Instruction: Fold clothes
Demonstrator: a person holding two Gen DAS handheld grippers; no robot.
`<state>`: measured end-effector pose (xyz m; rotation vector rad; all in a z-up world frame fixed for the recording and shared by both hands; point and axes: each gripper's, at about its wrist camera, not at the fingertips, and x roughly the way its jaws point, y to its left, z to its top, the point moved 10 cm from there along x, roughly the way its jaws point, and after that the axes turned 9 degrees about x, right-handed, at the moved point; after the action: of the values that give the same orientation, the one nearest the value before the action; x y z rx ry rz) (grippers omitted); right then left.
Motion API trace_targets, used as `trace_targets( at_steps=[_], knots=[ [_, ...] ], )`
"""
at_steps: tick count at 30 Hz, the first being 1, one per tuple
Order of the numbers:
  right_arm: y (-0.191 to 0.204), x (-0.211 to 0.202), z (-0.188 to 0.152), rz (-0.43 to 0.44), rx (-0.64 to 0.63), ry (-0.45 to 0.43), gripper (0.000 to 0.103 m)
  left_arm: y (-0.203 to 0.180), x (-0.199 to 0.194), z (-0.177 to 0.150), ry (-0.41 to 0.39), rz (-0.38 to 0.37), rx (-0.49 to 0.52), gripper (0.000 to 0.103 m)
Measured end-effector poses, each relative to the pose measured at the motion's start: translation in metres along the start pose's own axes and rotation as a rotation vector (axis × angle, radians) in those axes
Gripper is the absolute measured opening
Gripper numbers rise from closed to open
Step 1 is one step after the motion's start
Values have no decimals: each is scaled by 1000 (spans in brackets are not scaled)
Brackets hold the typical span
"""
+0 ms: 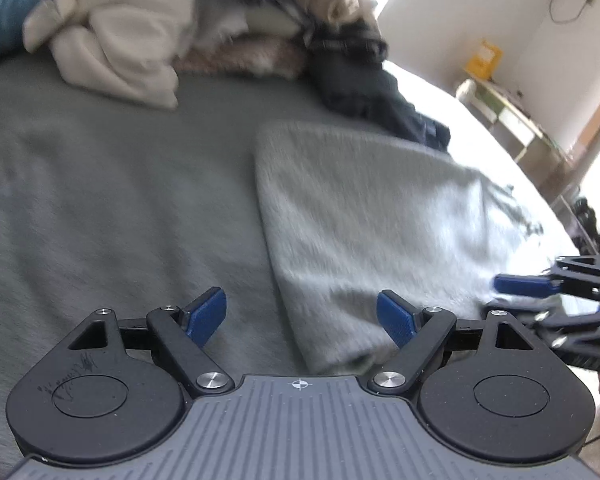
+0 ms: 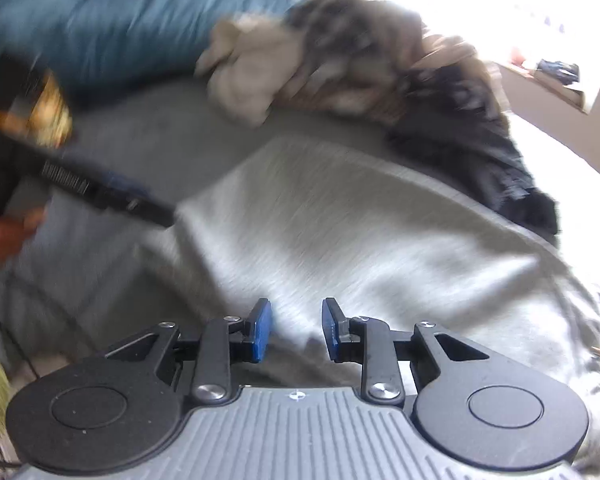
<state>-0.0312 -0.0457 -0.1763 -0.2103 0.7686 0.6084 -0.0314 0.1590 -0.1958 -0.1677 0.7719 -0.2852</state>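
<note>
A light grey garment lies spread on the bed, folded with a straight left edge, and it fills the middle of the right wrist view. My left gripper hovers open over that left edge near the front corner, its pads touching nothing. My right gripper is over the garment's near part with a narrow gap between its blue pads and no cloth pinched. It also shows at the garment's right side. The left gripper appears blurred at the garment's left edge, held by a hand.
A pile of unfolded clothes sits at the back of the bed: a cream piece, a patterned one and a dark garment. A blue duvet lies behind. The grey-green blanket covers the bed. A shelf stands at the right.
</note>
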Motion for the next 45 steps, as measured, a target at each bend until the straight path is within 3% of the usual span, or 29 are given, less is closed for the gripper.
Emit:
trace_targets(
  at_steps=[4,9,12,14,17,19,24,27,31,33,37,41,45],
  knots=[
    [-50,-20,25,-106,96,-88,30,-16,-2,17,-56,-4,74,84],
    [-143,-22,34,-324,222,-96,30,-61,18,20,-73,-65,239,83],
    [-193,-14,20,-425,280,-68,30,-80,33,4,-41,-69,347,84],
    [-223,1,-5,-468,342,17,29,-82,45,-11,7,-42,387,83],
    [-249,18,-38,-512,372,95,26,-82,50,-22,16,-33,421,84],
    [-247,14,-31,-536,368,109,26,-81,51,-24,17,-34,431,84],
    [-217,3,15,-451,343,-11,26,-82,52,-27,18,-36,446,86],
    [-210,23,39,-416,317,-31,26,-84,52,-30,17,-27,468,87],
    [-253,62,5,-513,361,78,24,-84,52,-33,16,-18,487,87],
    [-263,61,-1,-467,454,39,23,-84,52,-34,15,-23,489,87],
    [-245,45,21,-484,457,29,26,-82,51,-32,16,-43,476,87],
    [-211,38,55,-341,499,-43,28,-81,49,-30,16,-67,451,87],
    [-182,66,76,-187,562,-43,30,-79,47,-30,11,-85,428,87]
  ],
)
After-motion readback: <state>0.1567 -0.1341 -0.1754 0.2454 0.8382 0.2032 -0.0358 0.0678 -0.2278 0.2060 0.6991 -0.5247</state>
